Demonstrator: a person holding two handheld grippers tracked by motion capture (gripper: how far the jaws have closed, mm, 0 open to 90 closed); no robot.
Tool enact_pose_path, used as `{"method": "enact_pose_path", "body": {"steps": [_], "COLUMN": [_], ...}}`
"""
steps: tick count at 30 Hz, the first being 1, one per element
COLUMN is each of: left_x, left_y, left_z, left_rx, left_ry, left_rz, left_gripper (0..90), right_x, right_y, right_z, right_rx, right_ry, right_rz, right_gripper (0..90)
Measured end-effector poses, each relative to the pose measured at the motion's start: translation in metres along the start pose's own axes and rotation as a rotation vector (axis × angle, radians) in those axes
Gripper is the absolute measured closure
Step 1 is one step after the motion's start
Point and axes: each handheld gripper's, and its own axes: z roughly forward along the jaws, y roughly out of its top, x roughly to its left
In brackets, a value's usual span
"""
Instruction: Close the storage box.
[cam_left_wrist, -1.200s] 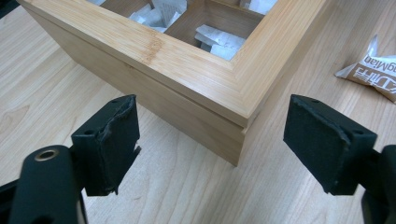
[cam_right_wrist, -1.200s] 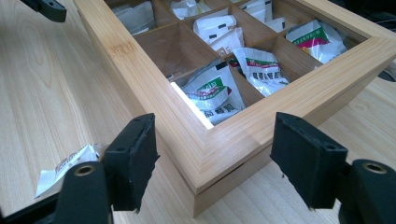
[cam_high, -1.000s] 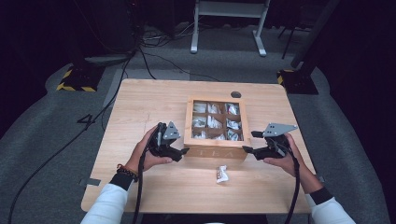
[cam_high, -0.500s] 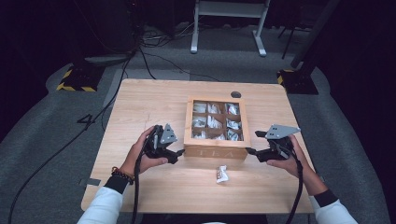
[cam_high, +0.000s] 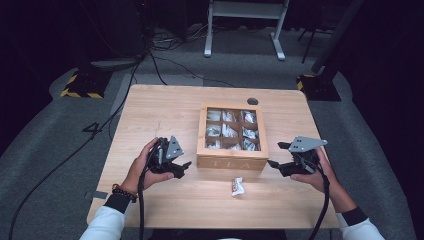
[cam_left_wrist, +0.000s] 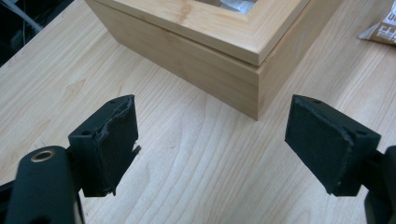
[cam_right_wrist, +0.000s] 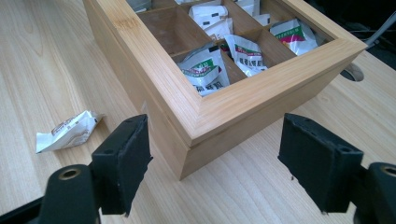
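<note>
A wooden tea box (cam_high: 230, 161) marked TEA stands mid-table, its compartments holding several tea bags (cam_high: 224, 131). One loose tea bag (cam_high: 237, 186) lies in front of it. My left gripper (cam_high: 183, 170) is held just left of the box, open and with nothing between its jaws. In the left gripper view (cam_left_wrist: 210, 121) it faces the box's near corner (cam_left_wrist: 243, 70), still a short way off. My right gripper (cam_high: 277, 155) is at the box's right side, also open and holding nothing. In the right gripper view (cam_right_wrist: 215, 140) it straddles the line to the box corner (cam_right_wrist: 219, 112) without touching it.
The table (cam_high: 150, 115) has a round cable hole (cam_high: 252, 101) behind the box. The loose tea bag (cam_right_wrist: 67, 130) lies left of the box in the right gripper view. Cables and stand feet lie on the floor beyond the far edge.
</note>
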Motion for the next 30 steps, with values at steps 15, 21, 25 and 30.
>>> {"method": "enact_pose_path", "body": {"steps": [15,21,25,30], "left_x": [0.000,-0.001,-0.002,-0.002], "left_y": [-0.024,-0.033,-0.038,-0.046], "left_z": [-0.010,-0.012,-0.012,-0.012], "left_rx": [0.036,0.053,0.065,0.089], "left_ry": [0.043,0.058,0.066,0.075], "left_rz": [-0.008,-0.011,-0.014,-0.014], "left_gripper": [17.8,17.7,17.5,17.5], "right_x": [-0.004,-0.005,-0.007,-0.008], "right_y": [-0.017,-0.027,-0.034,-0.045], "right_z": [-0.011,-0.013,-0.015,-0.015], "right_rx": [0.029,0.048,0.057,0.085], "right_ry": [-0.041,-0.057,-0.064,-0.078], "right_rz": [0.006,0.012,0.027,0.032], "right_gripper": [24.7,24.6,24.6,24.3]}}
